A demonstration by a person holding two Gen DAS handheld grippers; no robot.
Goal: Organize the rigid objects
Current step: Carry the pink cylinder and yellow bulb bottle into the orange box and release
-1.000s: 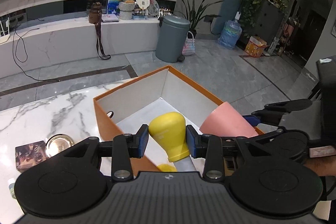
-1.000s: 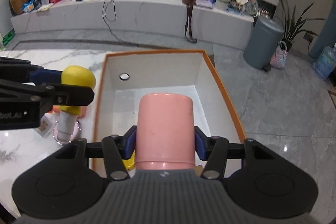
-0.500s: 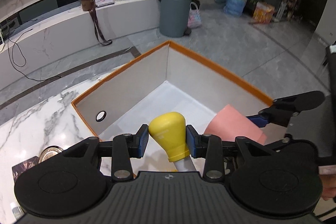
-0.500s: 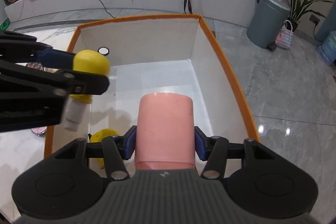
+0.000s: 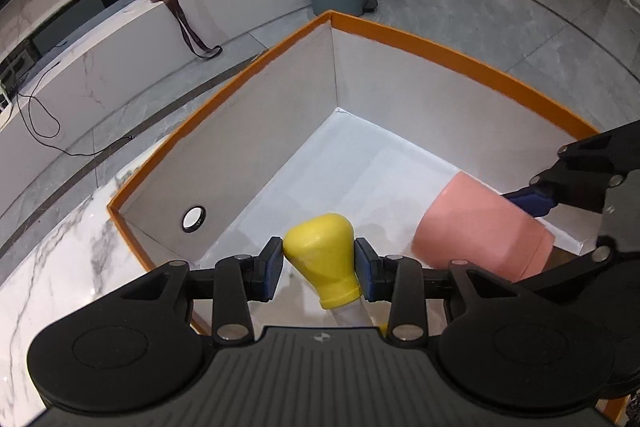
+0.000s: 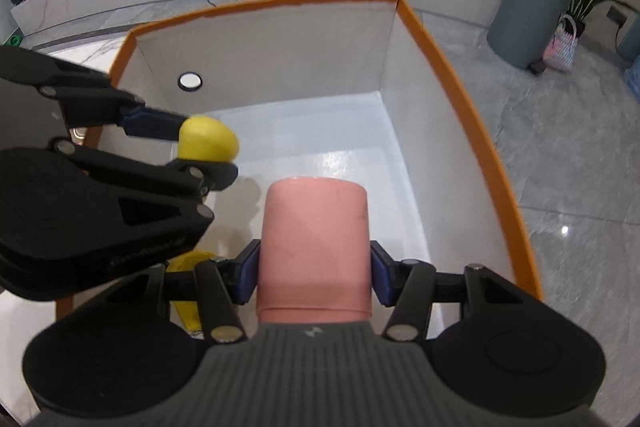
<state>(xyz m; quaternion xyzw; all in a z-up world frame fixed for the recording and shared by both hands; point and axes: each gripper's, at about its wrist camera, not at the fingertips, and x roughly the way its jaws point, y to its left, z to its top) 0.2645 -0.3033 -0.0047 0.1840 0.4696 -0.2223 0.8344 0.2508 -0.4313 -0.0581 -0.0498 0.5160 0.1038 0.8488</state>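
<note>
From my left wrist, my left tool (image 5: 319, 265) pinches the yellow bulb-shaped object (image 5: 322, 259) over the near end of the orange-rimmed box (image 5: 420, 43), which stands on the marble table (image 5: 52, 267). From my right wrist, my right tool (image 6: 314, 277) clamps the pink cup (image 6: 314, 243) above the box's white floor, with the left tool just beside it.

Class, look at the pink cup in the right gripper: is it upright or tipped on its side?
Tipped. The pink cup lies lengthwise between the right gripper pads, one flat end pointing forward into the orange-rimmed box.
</note>
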